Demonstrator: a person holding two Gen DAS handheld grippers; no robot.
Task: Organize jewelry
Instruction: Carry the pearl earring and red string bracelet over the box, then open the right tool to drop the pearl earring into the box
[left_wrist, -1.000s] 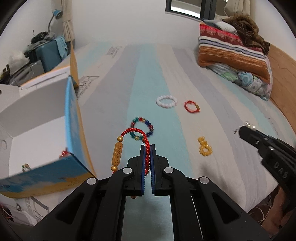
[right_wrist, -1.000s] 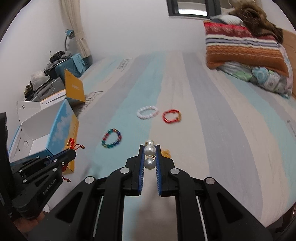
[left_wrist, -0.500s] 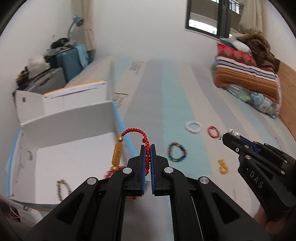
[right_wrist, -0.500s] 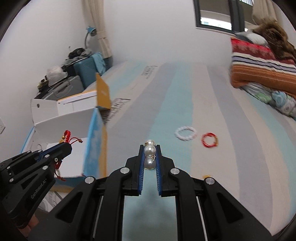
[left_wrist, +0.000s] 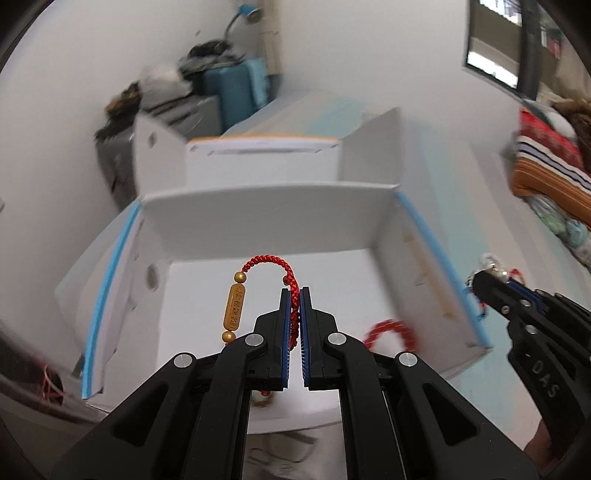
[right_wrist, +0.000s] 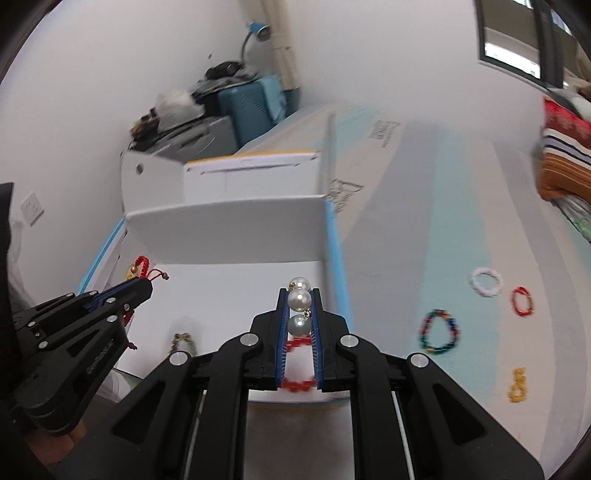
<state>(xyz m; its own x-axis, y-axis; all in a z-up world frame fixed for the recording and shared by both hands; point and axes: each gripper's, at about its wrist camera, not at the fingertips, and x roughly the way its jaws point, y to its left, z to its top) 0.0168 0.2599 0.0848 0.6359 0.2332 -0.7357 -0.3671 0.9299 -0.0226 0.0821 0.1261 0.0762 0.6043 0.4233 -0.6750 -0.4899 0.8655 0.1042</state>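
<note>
Only rightward: loose bracelets (right_wrist: 439, 331) beside box (right_wrist: 334, 236)

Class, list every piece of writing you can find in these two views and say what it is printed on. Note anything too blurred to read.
"DAS" – moulded on the right claw body, seen from the left wrist view.
Raised lettering on the left claw body: too blurred to read.
Engraved characters on the gold charm of the red cord bracelet: too small to read.
Dark print on the striped bedsheet: blurred, unreadable.
</note>
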